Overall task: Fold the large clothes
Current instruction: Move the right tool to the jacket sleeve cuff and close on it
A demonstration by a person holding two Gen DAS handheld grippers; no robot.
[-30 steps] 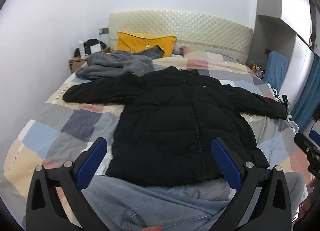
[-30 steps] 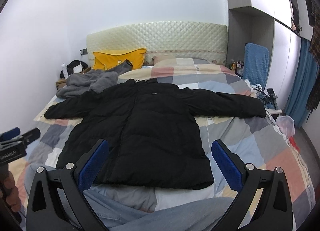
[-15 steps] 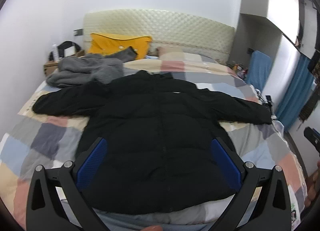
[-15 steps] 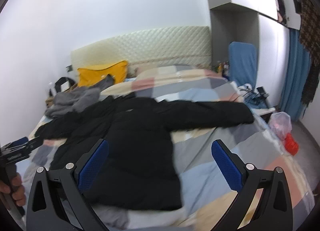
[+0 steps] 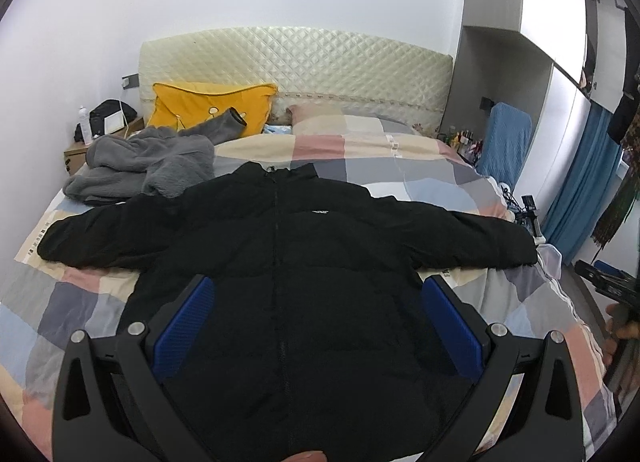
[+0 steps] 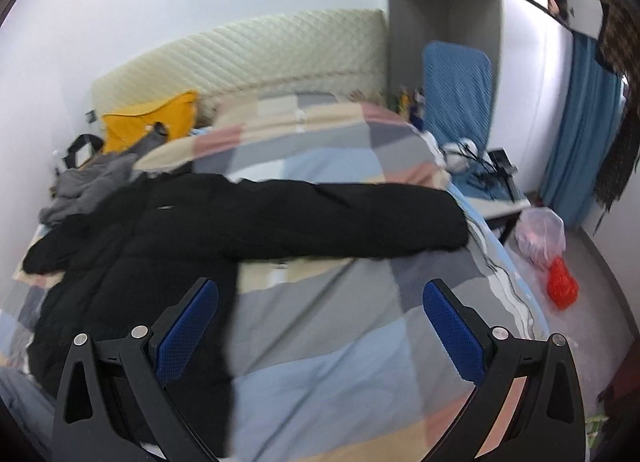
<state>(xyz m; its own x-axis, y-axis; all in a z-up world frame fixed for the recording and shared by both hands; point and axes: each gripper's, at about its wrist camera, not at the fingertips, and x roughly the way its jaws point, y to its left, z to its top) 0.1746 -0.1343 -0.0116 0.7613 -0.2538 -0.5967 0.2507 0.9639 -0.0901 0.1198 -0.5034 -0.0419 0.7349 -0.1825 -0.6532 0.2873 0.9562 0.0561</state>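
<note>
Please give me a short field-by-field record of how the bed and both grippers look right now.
garment: black puffer jacket, flat, front up, zipped, both sleeves spread
surface: patchwork duvet
left gripper: open, above the jacket's lower body, holding nothing
right gripper: open, above bare duvet below the jacket's right-hand sleeve
other items: grey fleece garment, yellow pillow
fold progress: none visible

A black quilted puffer jacket [image 5: 304, 274] lies on a patchwork bed quilt [image 5: 360, 154] of pink, cream, grey and pale-blue squares — beside a yellow cushion [image 5: 208, 106], grey fleece garment [image 5: 148, 162] and cream diamond-stitched headboard [image 5: 296, 58] — blue curtain [image 6: 580, 118] behind.
</note>
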